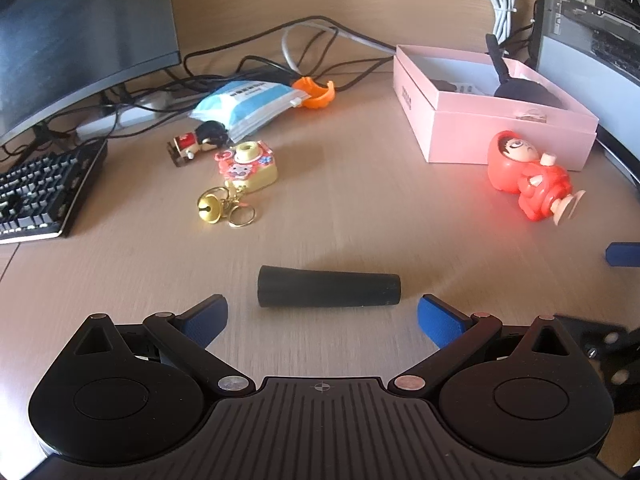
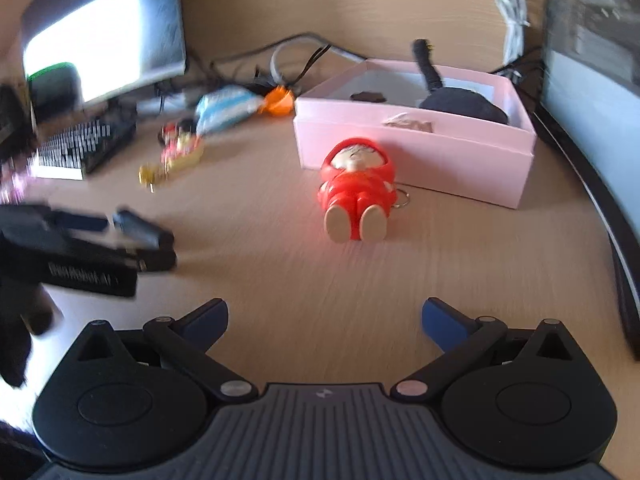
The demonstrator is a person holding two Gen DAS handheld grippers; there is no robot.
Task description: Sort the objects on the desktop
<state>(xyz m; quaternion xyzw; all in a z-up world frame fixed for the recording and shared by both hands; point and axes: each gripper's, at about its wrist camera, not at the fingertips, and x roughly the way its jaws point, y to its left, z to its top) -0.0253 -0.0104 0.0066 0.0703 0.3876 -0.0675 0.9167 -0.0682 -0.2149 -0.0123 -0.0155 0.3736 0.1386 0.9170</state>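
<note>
A black cylinder [image 1: 329, 287] lies crosswise on the wooden desk, just ahead of my open, empty left gripper [image 1: 322, 320]. A red doll [image 1: 528, 176] lies on its back in front of a pink box [image 1: 480, 136]; the doll also shows in the right wrist view [image 2: 356, 184], ahead of my open, empty right gripper [image 2: 324, 320], with the pink box [image 2: 420, 160] behind it. The box holds dark items [image 1: 524, 90]. A yellow toy-camera keychain [image 1: 248, 166] with a gold bell, a small dark-haired figure [image 1: 198, 142] and a blue-white packet [image 1: 248, 106] lie at left.
A monitor [image 1: 80, 32], a keyboard [image 1: 40, 196] and tangled cables [image 1: 304, 40] fill the left and back. An orange clip [image 1: 316, 92] lies by the packet. A computer case [image 1: 592, 20] stands at the right. The left gripper [image 2: 132, 236] shows blurred at the left of the right wrist view.
</note>
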